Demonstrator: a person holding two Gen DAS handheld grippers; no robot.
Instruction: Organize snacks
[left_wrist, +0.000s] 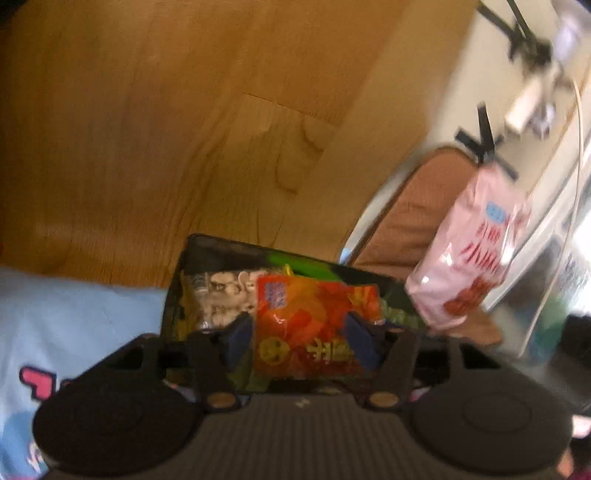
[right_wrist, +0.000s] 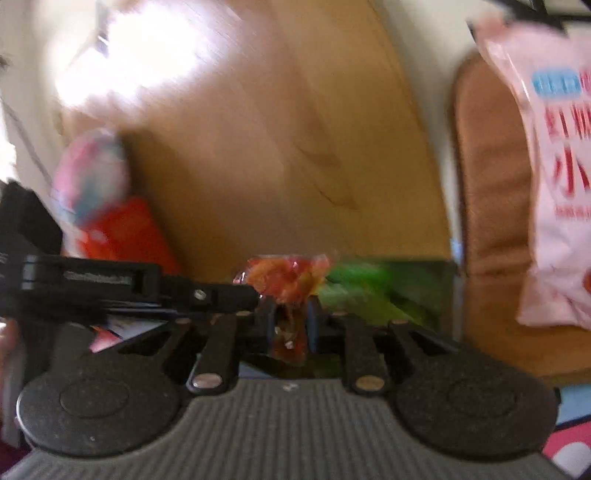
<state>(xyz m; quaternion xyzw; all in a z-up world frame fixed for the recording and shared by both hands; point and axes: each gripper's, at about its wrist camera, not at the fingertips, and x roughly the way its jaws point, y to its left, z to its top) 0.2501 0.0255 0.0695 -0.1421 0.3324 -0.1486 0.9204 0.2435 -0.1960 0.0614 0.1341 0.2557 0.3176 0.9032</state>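
In the left wrist view an orange-red snack packet (left_wrist: 310, 325) hangs between the blue pads (left_wrist: 240, 339) of my left gripper (left_wrist: 300, 339), which touch its two sides. Just behind it is a black bag (left_wrist: 207, 258) holding a grey printed packet (left_wrist: 218, 295) and something green. In the right wrist view my right gripper (right_wrist: 292, 321) is shut on the thin edge of an orange-red packet (right_wrist: 288, 277), whose crumpled top sticks up past the fingertips. The black bag with its green contents (right_wrist: 388, 291) lies right behind it. Both views are blurred.
A pink snack bag (left_wrist: 472, 251) (right_wrist: 554, 177) hangs at the right over a brown cushioned seat (left_wrist: 417, 214) (right_wrist: 491, 192). A red packet (right_wrist: 125, 229) and a pink-blue one (right_wrist: 90, 173) lie at the left, above a black arm (right_wrist: 129, 284). Wooden floor (left_wrist: 147, 129) lies beyond; light blue cloth (left_wrist: 74, 314) lies at the left.
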